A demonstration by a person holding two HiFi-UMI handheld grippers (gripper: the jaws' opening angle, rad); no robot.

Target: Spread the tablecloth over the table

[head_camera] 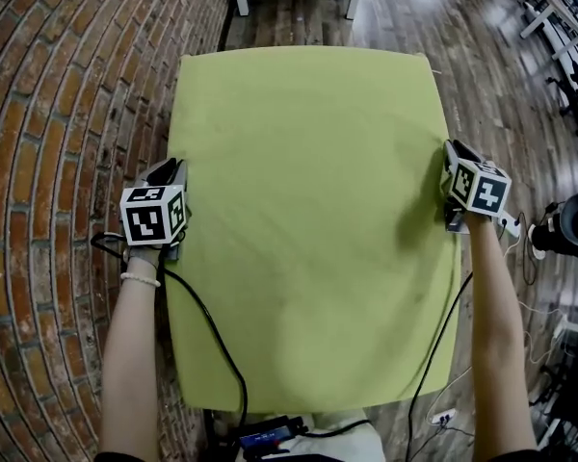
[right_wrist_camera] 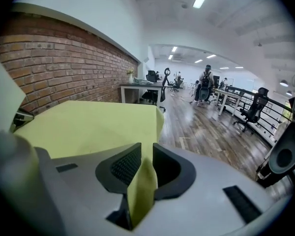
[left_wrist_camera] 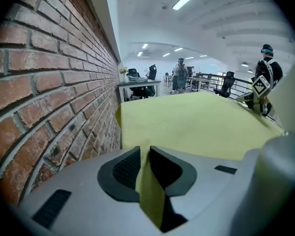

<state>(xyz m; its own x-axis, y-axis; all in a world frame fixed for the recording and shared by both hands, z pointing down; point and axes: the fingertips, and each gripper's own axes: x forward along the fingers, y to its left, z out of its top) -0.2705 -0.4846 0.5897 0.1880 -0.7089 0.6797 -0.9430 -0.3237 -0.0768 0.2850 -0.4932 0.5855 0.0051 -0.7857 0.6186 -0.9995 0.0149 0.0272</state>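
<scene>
Head view: two forearms reach in from the bottom edge, black cables point(head_camera: 215, 340) trailing from both grippers. Left gripper point(head_camera: 172, 173) sits at the left edge of the yellow-green tablecloth point(head_camera: 308, 219), right gripper point(head_camera: 449, 162) at the right edge, roughly level with each other about halfway along the cloth. The cloth lies flat and covers the whole tabletop, with faint creases only. Left gripper view: jaws nearly together, a fold of the cloth edge pinched between the dark pads point(left_wrist_camera: 125, 168). Right gripper view: same state, jaws narrow, a hanging fold of cloth clamped between the pads point(right_wrist_camera: 125, 165). The brick wall point(head_camera: 48, 162) runs just beside the table's left side; wood floor point(head_camera: 482, 75) lies to the right and beyond. Far end of the room: desk point(left_wrist_camera: 137, 85) and a standing person point(left_wrist_camera: 180, 73).
</scene>
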